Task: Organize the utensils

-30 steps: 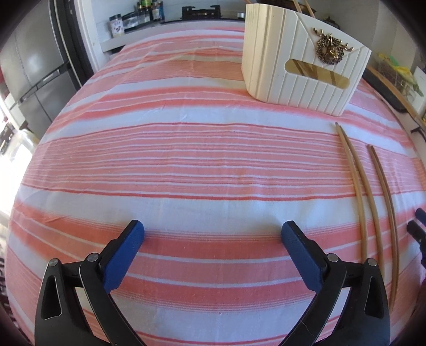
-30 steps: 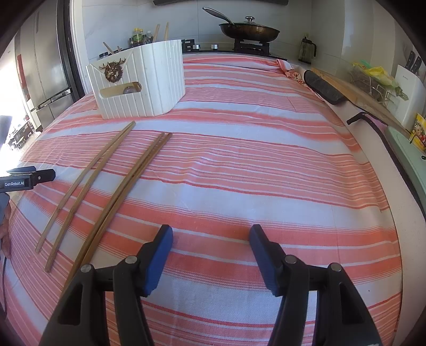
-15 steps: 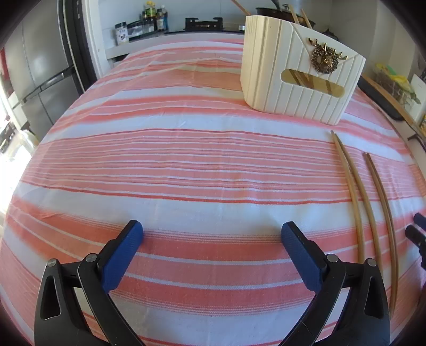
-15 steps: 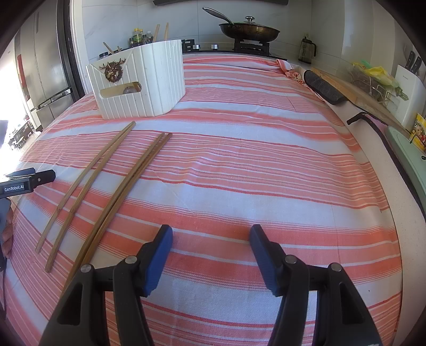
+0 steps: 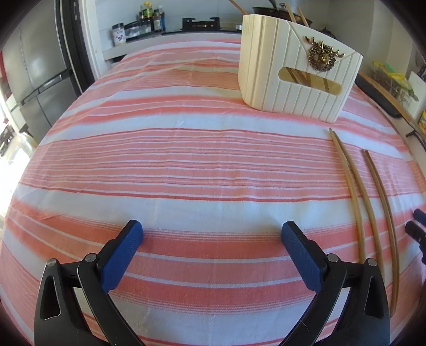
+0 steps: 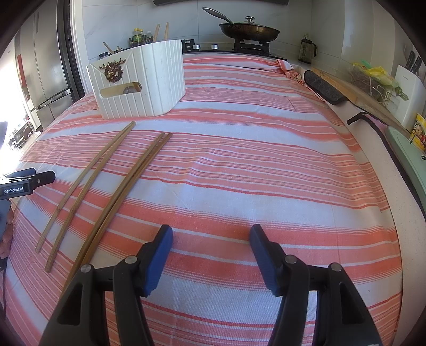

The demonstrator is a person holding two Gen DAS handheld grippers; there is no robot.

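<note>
Two pairs of long wooden chopsticks lie on the striped cloth. The lighter pair [image 6: 85,181] [image 5: 351,183] lies left of the darker pair [image 6: 125,191] [image 5: 383,202]. Beyond them stands a cream ribbed utensil holder [image 6: 143,85] [image 5: 295,71] with a gold deer ornament; chopsticks show through its slot. My left gripper [image 5: 211,229] hovers open over bare cloth, left of the chopsticks. My right gripper [image 6: 211,234] is open too, just right of the darker pair's near end. Nothing sits between either pair of blue pads.
A striped orange-and-white cloth [image 6: 253,165] covers the counter. At the back is a stove with a lidded pan [image 6: 249,30] and bottles [image 5: 149,16]. A fridge [image 5: 34,71] stands at left. A dark mat [image 6: 323,89] and cutting board lie along the right edge.
The left wrist view has tilted slightly upward, so the holder and chopsticks sit lower in frame. The right view is unchanged; both grippers stay open.
</note>
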